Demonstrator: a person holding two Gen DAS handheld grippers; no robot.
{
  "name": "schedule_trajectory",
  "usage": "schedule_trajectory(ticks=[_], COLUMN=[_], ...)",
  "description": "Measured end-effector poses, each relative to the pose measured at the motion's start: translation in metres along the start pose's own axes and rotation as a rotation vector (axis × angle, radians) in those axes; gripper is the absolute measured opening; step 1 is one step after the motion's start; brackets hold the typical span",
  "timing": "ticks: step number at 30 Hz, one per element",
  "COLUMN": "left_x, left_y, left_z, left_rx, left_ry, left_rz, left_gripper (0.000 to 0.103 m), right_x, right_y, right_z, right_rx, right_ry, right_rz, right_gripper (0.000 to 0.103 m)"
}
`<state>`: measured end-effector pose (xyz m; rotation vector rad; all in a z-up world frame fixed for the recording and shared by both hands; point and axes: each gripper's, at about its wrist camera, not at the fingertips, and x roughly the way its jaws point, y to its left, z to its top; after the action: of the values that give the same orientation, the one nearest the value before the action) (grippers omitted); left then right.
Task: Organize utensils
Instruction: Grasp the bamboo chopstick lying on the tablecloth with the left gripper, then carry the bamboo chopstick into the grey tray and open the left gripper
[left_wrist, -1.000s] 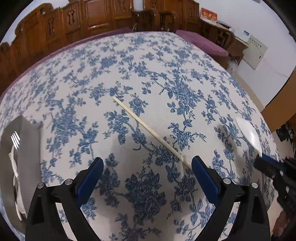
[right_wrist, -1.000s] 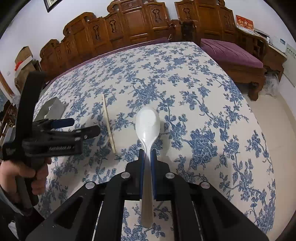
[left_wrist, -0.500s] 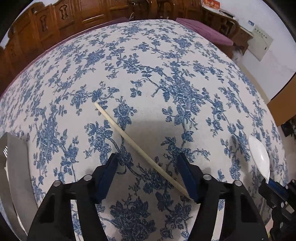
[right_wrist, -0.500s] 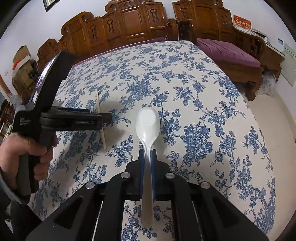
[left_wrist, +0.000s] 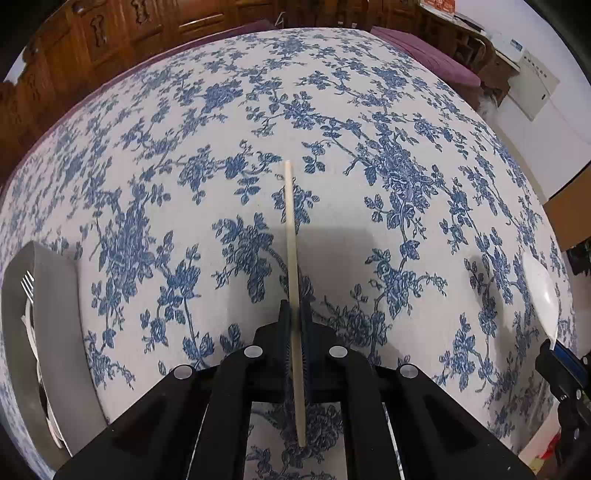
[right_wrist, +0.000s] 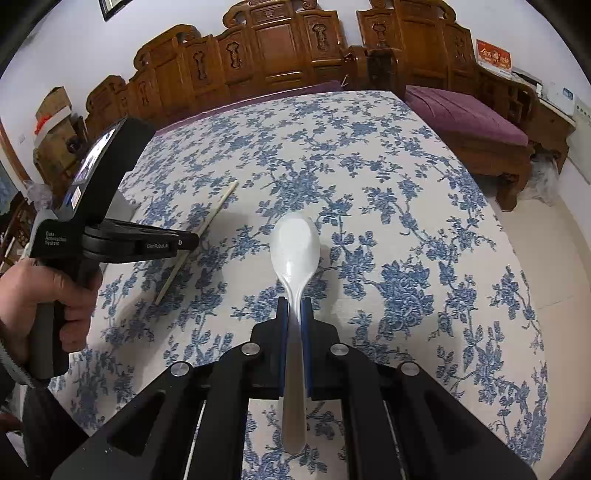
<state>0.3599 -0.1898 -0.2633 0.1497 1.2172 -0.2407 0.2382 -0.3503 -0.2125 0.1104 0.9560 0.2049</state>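
1. Between my left gripper's (left_wrist: 294, 314) blue pads sits a pale chopstick (left_wrist: 291, 236), clamped near its rear third; its long axis runs almost straight from 6 to 12 o'clock in the left wrist view, far tip leaning a touch toward 11.
2. From the right wrist view, that chopstick (right_wrist: 199, 236) slants from 7 toward 1 o'clock over the floral tablecloth (right_wrist: 369, 192); whether its low end touches the cloth I cannot tell.
3. I see my left gripper (right_wrist: 184, 242) there at 9 o'clock, side on, held by a hand (right_wrist: 40, 291).
4. My right gripper (right_wrist: 294, 314) is clamped on the handle of a white spoon (right_wrist: 295, 243), which points along 6 to 12 o'clock, bowl ahead at 12, hollow side up.
5. At 3 o'clock in the left view, the spoon's bowl (left_wrist: 541, 291) shows above the cloth.
6. At 9 o'clock in that view lies a grey tray (left_wrist: 55, 314) holding a fork (left_wrist: 27, 286), tines toward 12.
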Motion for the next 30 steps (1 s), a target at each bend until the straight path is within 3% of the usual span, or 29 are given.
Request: schedule_trajectory(ticks=[11,30], left_x=[-0.025,-0.107], left_y=[-0.001,0.029], left_z=[-0.025,-0.058], left_rx=[0.037,0.054], left_ry=[-0.031,-0.193], left_rz=[-0.014,-0.061], left_gripper=[0.004,0.004], right_x=[-0.004,-0.007], right_y=[0.006,0.05], right_z=[0.001,0.01], right_rx=[-0.011,-0.087], right_ry=[-0.004,-0.014], right_rz=[0.012,0.043], right_gripper=[0.009,0.009])
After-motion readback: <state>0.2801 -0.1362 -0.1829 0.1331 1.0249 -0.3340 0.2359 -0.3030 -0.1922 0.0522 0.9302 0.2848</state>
